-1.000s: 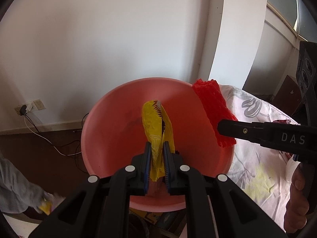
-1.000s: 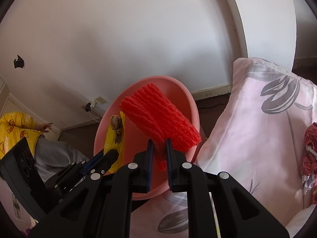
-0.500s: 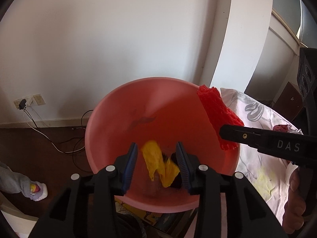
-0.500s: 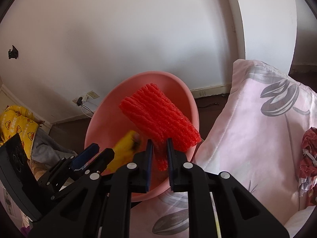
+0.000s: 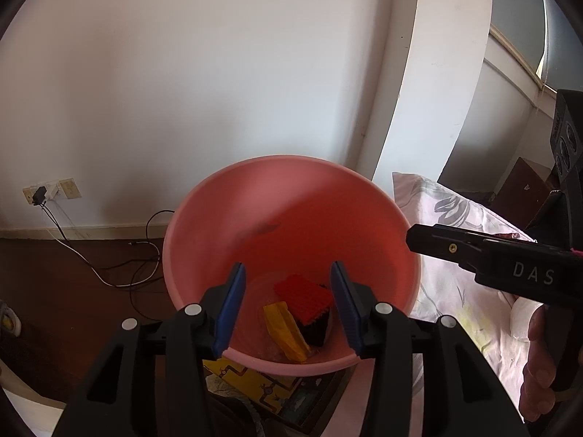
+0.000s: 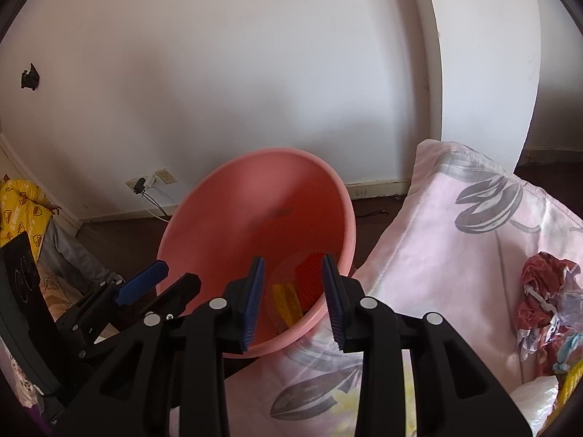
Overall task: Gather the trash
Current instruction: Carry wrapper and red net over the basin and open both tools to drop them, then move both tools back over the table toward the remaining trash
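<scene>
A pink plastic bin [image 5: 291,218] stands by the bed; it also shows in the right wrist view [image 6: 255,211]. At its bottom lie a red foam net [image 5: 304,298] and a yellow wrapper [image 5: 286,329], both also seen in the right wrist view as the red net [image 6: 309,280] and yellow wrapper [image 6: 286,300]. My left gripper [image 5: 288,304] is open and empty above the bin's near rim. My right gripper [image 6: 291,296] is open and empty over the bin's right side; its finger also shows in the left wrist view [image 5: 448,245].
A bed with a pink floral sheet [image 6: 455,236] lies right of the bin. Crumpled red and white wrappers [image 6: 546,298] lie on it at the far right. A white wall with a socket and cables [image 5: 54,196] is behind. A person in yellow [image 6: 22,211] is at the left.
Both grippers opened. The yellow wrapper dropped from my left gripper, then the red foam net from my right; both now lie at the bin's bottom.
</scene>
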A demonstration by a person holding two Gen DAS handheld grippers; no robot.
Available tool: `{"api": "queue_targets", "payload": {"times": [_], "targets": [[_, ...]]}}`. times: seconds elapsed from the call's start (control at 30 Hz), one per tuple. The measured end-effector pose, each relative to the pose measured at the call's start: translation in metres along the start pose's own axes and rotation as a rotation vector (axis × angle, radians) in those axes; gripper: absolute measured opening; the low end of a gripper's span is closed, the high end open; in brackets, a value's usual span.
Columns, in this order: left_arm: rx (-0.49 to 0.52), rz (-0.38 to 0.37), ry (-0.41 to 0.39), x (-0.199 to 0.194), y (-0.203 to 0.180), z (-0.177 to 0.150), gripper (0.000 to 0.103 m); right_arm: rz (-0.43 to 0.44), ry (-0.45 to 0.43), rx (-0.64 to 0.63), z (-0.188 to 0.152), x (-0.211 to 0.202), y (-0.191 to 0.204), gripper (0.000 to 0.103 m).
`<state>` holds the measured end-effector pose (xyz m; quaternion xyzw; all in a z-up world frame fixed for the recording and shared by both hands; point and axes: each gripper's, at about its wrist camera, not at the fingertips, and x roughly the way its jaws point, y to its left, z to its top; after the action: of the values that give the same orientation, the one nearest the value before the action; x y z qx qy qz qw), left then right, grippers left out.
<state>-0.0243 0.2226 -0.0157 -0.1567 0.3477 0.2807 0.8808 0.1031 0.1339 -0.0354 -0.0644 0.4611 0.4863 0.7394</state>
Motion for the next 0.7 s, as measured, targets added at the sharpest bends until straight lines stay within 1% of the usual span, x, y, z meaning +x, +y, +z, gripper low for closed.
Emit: {"api": "queue_targets", "payload": {"times": [0.23, 0.5, 0.6, 0.7], "targets": [[-0.003, -0.021, -0.007, -0.009, -0.003, 0.0, 0.048, -0.022, -0.029, -0.012, -0.004, -0.019, -0.006, 0.033], [0.03, -0.039, -0.021, -0.022, -0.014, -0.002, 0.048, -0.05, -0.084, -0.038, -0.018, -0.051, -0.011, 0.034], [0.051, -0.05, -0.027, -0.028, -0.022, -0.004, 0.052, -0.07, -0.108, -0.054, -0.027, -0.065, -0.012, 0.034], [0.078, -0.066, -0.031, -0.034, -0.033, -0.006, 0.053, -0.106, -0.13, -0.079, -0.035, -0.078, -0.013, 0.034]]}}
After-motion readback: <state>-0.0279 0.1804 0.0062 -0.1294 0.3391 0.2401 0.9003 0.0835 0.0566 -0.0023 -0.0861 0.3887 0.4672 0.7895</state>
